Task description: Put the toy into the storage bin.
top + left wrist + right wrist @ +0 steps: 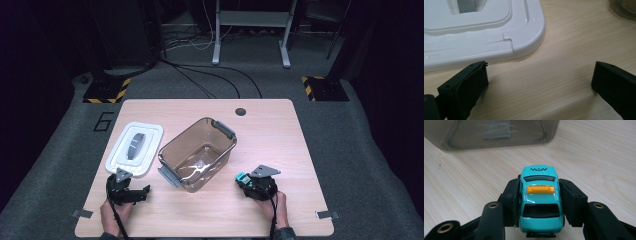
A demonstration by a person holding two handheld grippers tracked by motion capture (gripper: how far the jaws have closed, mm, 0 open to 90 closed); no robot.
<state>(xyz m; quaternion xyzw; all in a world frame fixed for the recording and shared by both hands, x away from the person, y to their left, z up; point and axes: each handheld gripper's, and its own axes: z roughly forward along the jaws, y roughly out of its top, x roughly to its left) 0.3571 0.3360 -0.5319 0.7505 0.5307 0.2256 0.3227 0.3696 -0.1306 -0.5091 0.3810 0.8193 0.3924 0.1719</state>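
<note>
the right gripper (pixel 539 202) has its jaws clamped on the sides of a small teal toy car (pixel 540 200), one pad on each flank, the car sitting level with its orange roof bar up and its checkered end pointing toward the clear brown bin (pixel 494 132). in the high view the car (pixel 243 178) is at the table's near right, just beside the bin (pixel 197 154) but not over it. the bin lies open in the middle of the wooden table (pixel 280 150), empty as far as i can tell, and its white lid (pixel 135 150) lies flat to the left.

the left gripper (pixel 131 194) has its jaws spread wide with nothing between them, resting low by the near corner of the lid (pixel 484 37).

the step in hand looks like carrying the car into the bin. to do it well, keep the squeeze steady (the smooth body could slip out forwards), lift high enough that the wheels clear the rim and the grey latch (pixel 169 176), bring the car over the middle of the opening, lower it near the floor of the bin before letting go so it doesn't bounce or roll. the left gripper is well placed to take the lid afterwards.
</note>
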